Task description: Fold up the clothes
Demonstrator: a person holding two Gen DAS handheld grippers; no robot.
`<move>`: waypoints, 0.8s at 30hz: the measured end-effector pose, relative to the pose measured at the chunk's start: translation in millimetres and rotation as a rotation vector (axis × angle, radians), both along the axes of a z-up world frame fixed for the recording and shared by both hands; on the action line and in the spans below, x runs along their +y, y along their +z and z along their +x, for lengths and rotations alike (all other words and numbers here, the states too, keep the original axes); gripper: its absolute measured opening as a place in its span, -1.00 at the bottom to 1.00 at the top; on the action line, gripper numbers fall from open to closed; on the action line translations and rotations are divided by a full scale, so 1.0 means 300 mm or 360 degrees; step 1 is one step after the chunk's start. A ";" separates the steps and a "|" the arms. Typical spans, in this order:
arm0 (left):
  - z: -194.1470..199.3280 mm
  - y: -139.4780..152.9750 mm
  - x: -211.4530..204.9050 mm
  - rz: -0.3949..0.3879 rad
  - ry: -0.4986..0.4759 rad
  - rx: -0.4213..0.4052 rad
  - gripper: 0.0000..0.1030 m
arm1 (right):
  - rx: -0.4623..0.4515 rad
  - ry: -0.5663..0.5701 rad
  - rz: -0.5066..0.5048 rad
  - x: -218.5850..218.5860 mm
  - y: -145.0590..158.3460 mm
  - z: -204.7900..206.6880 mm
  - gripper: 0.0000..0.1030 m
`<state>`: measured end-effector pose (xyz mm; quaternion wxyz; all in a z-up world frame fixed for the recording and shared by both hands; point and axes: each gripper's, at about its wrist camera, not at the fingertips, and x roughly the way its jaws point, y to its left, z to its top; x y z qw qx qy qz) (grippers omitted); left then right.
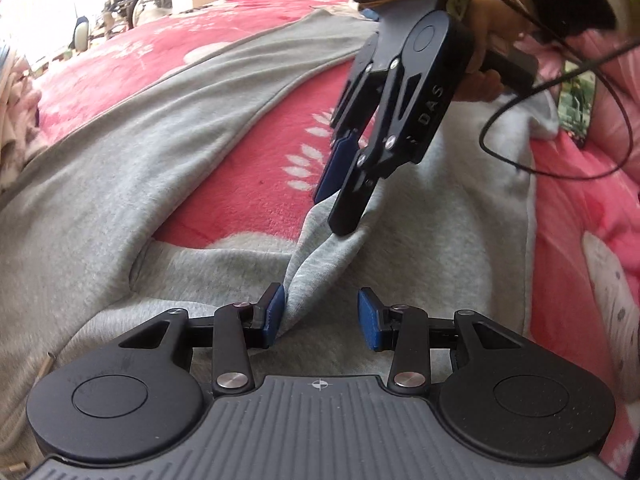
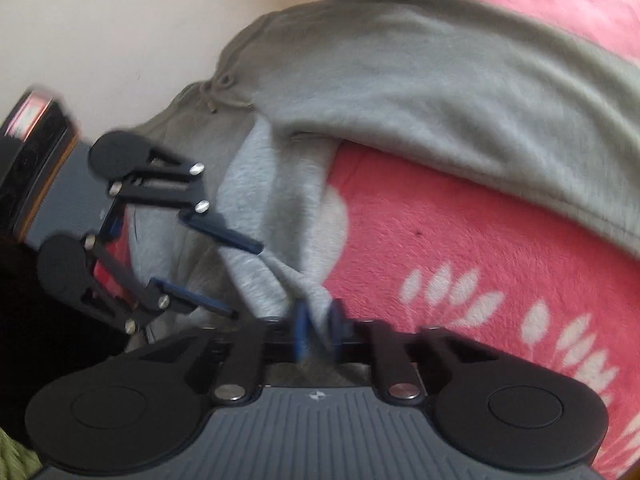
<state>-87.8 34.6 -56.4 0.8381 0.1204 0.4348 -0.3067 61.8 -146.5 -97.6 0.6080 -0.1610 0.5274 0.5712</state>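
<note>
Right gripper [image 2: 318, 330] closed on a thin ridge of the grey garment [image 2: 400, 80] | left gripper [image 1: 320, 316] open, same ridge between its pads, touching one | risk: your pull slips it free

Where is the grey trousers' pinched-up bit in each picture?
Left wrist view: the pinched fold of the grey trousers rises at lower centre, from the left gripper, whose jaws stand apart, up to the right gripper.
Right wrist view: the same fold sits at bottom centre, clamped in the right gripper; the left gripper is at left.
Shared landmark: white leaf print on the pink blanket.
</note>
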 end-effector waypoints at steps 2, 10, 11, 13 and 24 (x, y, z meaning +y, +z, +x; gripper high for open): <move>-0.004 0.004 0.005 -0.0008 0.0006 -0.0004 -0.23 | -0.0138 -0.0005 0.0032 -0.028 0.055 -0.037 -0.92; 0.009 0.088 0.060 -0.0066 0.0118 -0.0073 -0.23 | -0.0557 -0.0260 0.0096 -0.156 0.164 -0.176 -0.94; 0.018 0.092 0.066 -0.0067 0.0125 -0.0067 -0.23 | -0.0572 -0.0291 0.0089 -0.158 0.158 -0.183 -0.94; 0.039 0.092 0.078 -0.0044 0.0133 -0.0060 -0.23 | -0.0617 -0.0330 0.0062 -0.166 0.138 -0.186 -0.97; 0.156 -0.047 0.089 0.0028 0.0239 0.0031 -0.23 | -0.0805 -0.0725 -0.0025 -0.223 0.016 -0.126 -0.92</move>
